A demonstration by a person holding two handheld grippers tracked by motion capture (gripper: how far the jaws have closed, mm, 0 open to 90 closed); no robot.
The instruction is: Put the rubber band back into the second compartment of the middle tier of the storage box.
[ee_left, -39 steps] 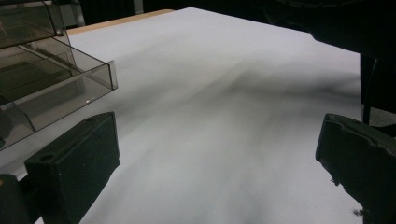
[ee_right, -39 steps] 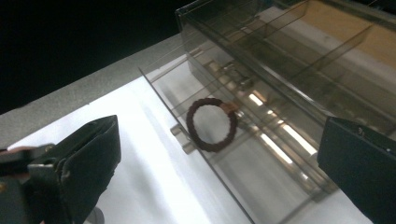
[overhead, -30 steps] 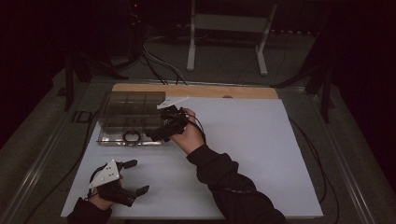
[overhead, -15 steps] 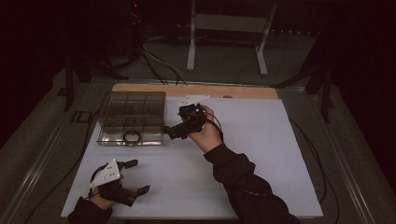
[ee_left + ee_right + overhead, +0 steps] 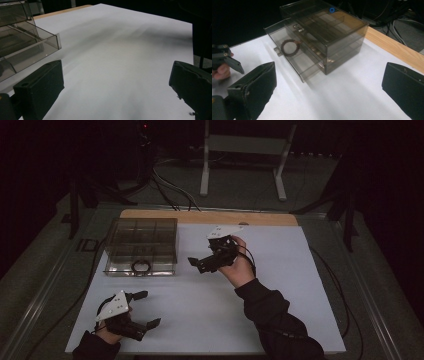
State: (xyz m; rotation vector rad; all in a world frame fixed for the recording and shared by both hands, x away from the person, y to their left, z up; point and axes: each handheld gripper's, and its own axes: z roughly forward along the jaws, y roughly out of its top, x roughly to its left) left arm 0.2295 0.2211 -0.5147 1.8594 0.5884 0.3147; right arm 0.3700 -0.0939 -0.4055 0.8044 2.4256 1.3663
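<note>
While the right hand-held gripper [image 5: 200, 264] hovers above the white bench [image 5: 280, 285] just right of the smoky transparent plastic drawer box [image 5: 141, 245], its black jaws stand wide apart with nothing between them. A bottom drawer of that box is pulled out toward the person, and a dark ring-shaped bracelet [image 5: 290, 47] lies flat inside it, near the drawer's front wall. The box sits at the far left of the bench, close to the light wooden strip [image 5: 210, 216] along the far edge. At the near left corner, the left hand-held gripper [image 5: 148, 309] rests low over the bench, well apart from the box, with its jaws spread open and empty. Seen from the left gripper view, the drawer's corner [image 5: 53, 41] lies just beyond the left jaw.
</note>
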